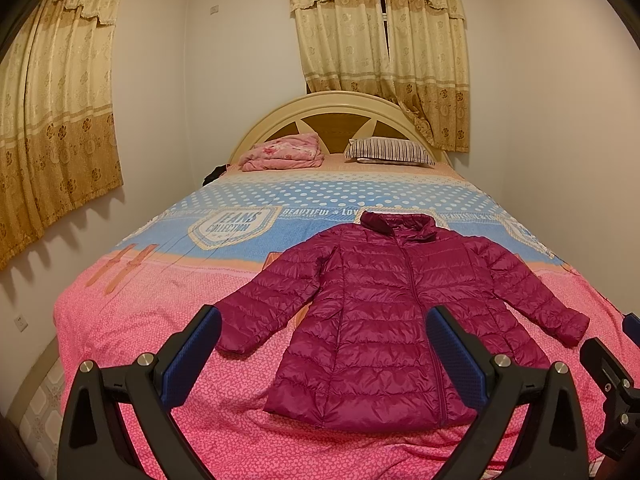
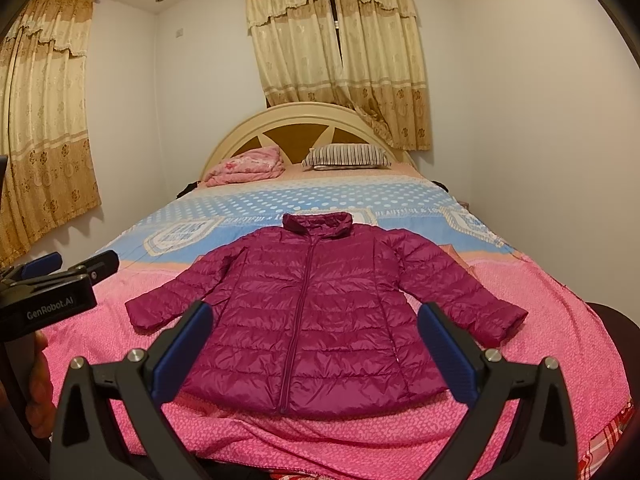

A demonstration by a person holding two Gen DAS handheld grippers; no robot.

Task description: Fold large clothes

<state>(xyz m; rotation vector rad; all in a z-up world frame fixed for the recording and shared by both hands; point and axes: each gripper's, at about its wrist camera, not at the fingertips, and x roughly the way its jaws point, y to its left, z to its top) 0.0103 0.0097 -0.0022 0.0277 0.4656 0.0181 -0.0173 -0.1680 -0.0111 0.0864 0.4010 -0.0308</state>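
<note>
Left gripper (image 1: 324, 344): jaws spread wide, holding nothing, poised above the near end of the bed (image 1: 132, 320). Right gripper (image 2: 316, 340): jaws likewise spread wide and empty, above the same end.

The jacket (image 1: 384, 320) lies flat on the pink part of the bedspread, front up, zipped, collar toward the headboard (image 1: 340, 112), hem nearest the grippers, both sleeves angled outward and down. In the left wrist view the jacket sits right of centre, and its hem falls between the jaws. In the right wrist view the jacket (image 2: 316, 320) is centred between the jaws.

View differences:
- The right wrist view shows the left gripper's body at the left edge, marked "GenRobot.AI", with part of a hand (image 2: 38, 392) below it.
- The left wrist view shows only a corner of the right gripper at its right edge.

Beyond the jacket, the bedspread turns blue with white dots. A folded pink blanket (image 1: 284, 152) and a striped pillow (image 1: 388, 152) lie at the headboard. Curtains (image 1: 380, 52) hang behind and on the left wall.
</note>
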